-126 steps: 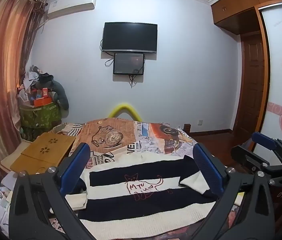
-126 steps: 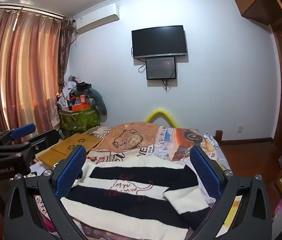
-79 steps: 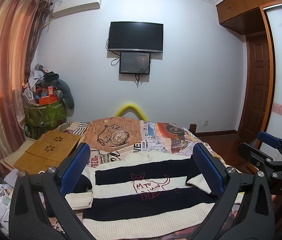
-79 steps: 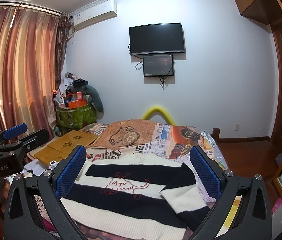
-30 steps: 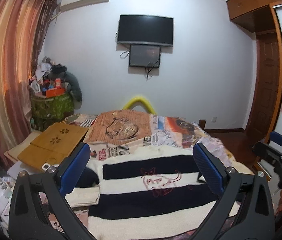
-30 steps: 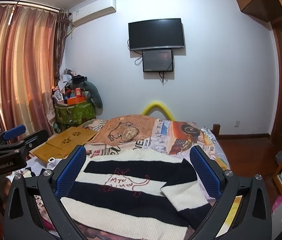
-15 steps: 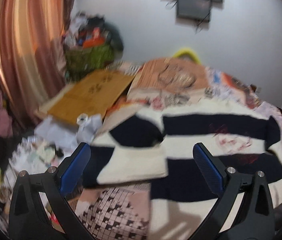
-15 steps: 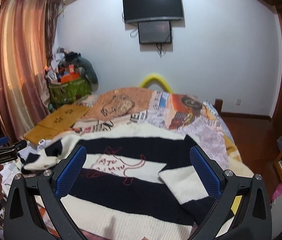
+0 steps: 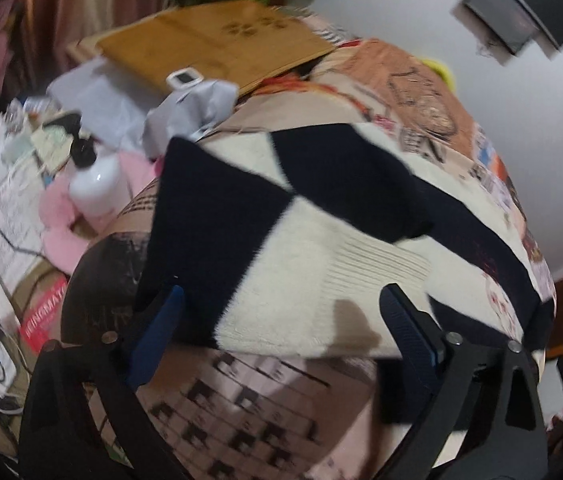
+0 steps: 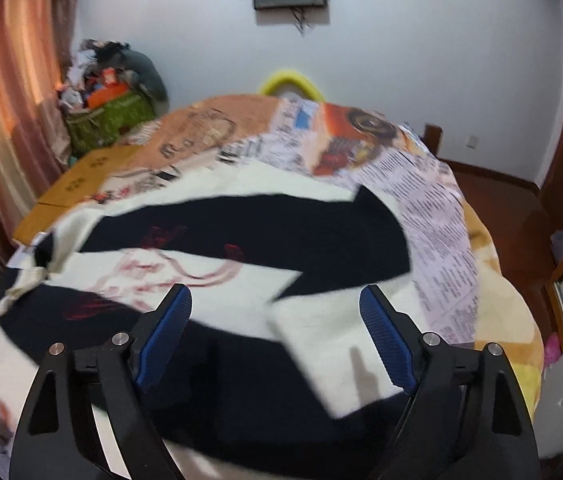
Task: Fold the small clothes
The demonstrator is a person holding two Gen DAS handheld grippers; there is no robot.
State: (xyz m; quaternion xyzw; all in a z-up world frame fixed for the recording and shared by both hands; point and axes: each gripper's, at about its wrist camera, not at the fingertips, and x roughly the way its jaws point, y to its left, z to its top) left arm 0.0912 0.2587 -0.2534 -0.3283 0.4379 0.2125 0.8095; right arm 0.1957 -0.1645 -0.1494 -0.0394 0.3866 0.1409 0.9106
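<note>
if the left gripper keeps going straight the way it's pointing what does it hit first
Most likely the sweater's folded sleeve: its cream cuff end lies between and just ahead of the open left gripper fingers, on the bedspread. Depth is blurred, so contact distance is unclear.

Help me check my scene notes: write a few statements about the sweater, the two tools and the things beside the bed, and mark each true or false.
1. The sweater on the bed has black and cream stripes. True.
2. The left tool is clamped shut on a sleeve. False: its jaws are open, on either side of the sleeve cuff.
3. A white bottle sits beside the bed. True.
4. The right tool is holding a folded towel. False: it is open and empty above the sweater.
</note>
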